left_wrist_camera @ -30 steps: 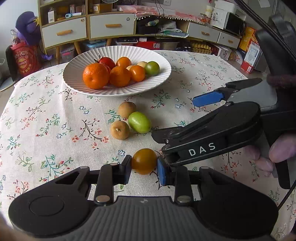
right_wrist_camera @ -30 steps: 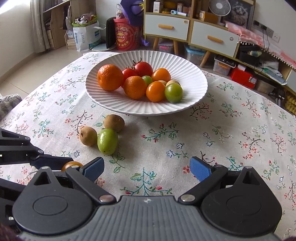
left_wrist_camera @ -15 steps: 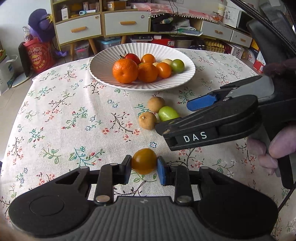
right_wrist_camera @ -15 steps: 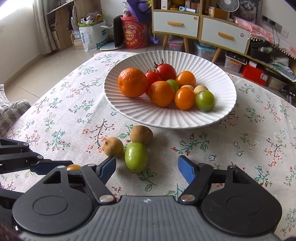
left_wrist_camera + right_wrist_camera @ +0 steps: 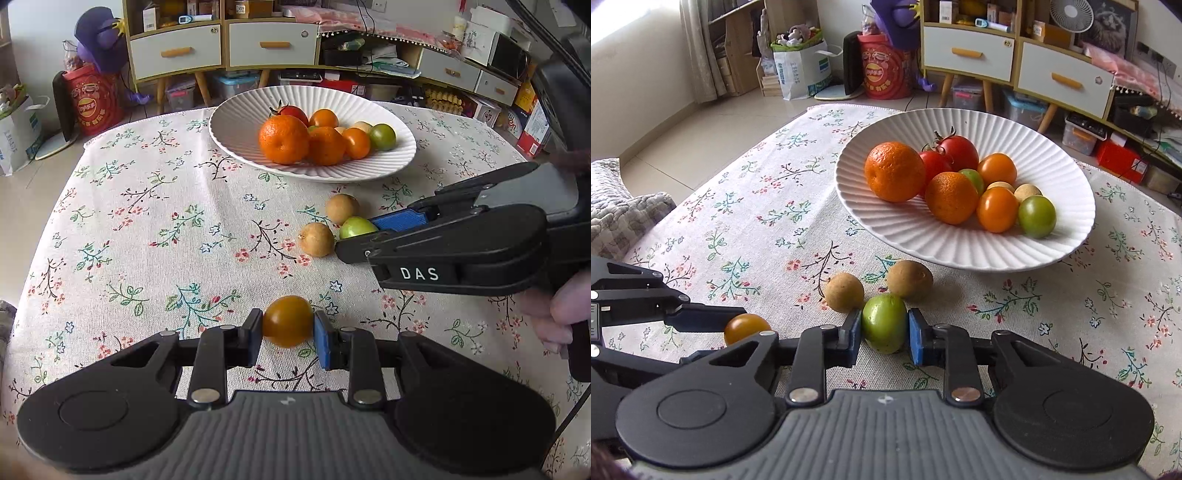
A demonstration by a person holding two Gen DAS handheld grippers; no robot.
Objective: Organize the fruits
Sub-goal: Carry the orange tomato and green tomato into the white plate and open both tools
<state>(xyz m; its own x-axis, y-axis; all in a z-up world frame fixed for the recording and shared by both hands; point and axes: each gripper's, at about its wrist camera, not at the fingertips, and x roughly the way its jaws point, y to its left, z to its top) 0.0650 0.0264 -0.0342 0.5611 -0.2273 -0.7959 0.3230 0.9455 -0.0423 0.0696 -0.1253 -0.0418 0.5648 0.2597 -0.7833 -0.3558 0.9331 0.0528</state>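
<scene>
While most fruits lie in the white ribbed plate, the left gripper grips a small orange tomato, the right gripper clamps a green tomato, and two brown round fruits remain near.

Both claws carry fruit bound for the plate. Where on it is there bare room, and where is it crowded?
The white plate is bare along its near-left ribbed slope, beside the big orange, and along its far rim. The middle and right are crowded with fruit. On the cloth, two brown fruits crowd the plate's near edge.
</scene>
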